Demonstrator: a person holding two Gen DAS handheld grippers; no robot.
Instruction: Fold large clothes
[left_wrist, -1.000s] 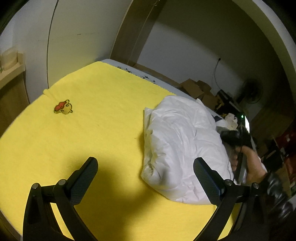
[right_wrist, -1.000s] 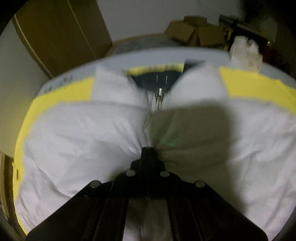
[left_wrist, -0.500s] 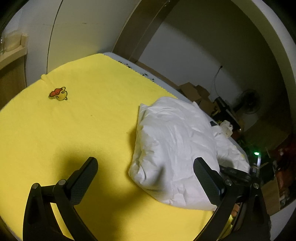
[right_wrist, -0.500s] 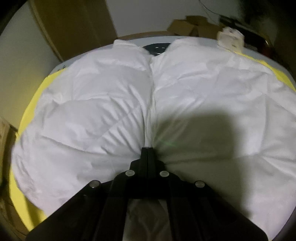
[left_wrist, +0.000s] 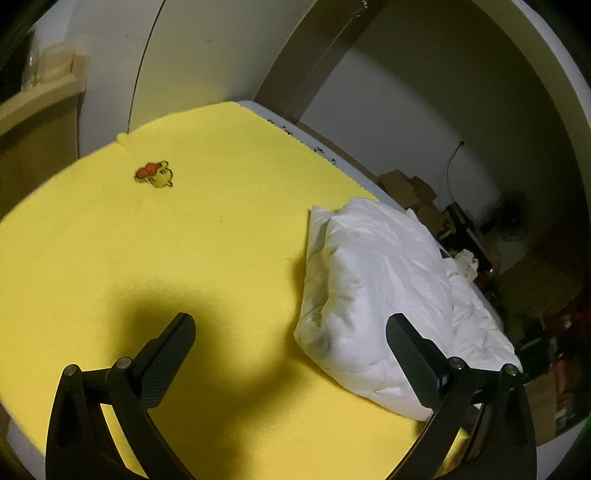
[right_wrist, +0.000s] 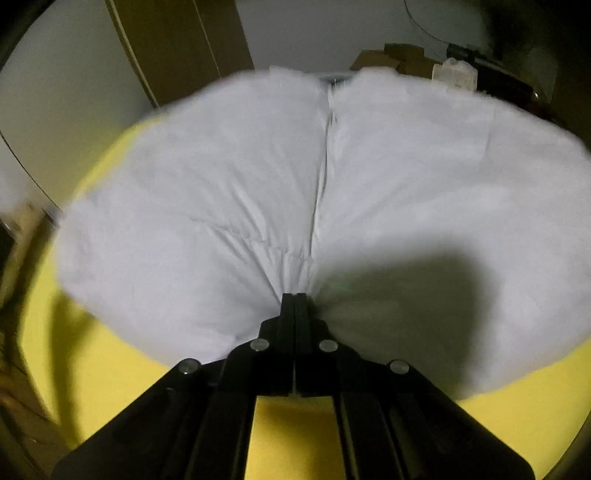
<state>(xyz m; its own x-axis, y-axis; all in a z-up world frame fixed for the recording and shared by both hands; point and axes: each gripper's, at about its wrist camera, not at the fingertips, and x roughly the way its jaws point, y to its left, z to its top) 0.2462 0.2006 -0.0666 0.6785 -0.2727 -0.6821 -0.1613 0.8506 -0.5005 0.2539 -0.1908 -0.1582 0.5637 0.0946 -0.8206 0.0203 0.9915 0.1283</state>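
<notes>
Dragged nearer, the white puffer jacket (right_wrist: 229, 192) bunches in the right gripper's (right_wrist: 294, 295) clamped fingers; the left gripper's (left_wrist: 291, 332) fingers spread wide above the yellow blanket (left_wrist: 155, 251).

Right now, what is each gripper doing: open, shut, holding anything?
Left gripper: open, holding nothing, above the yellow blanket.
Right gripper: shut on the white puffy jacket, pinching its fabric near the centre seam.

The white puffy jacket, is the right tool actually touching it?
Touching. In the right wrist view the right tool is shut on the white jacket, the fabric bunching into its tips.
</notes>
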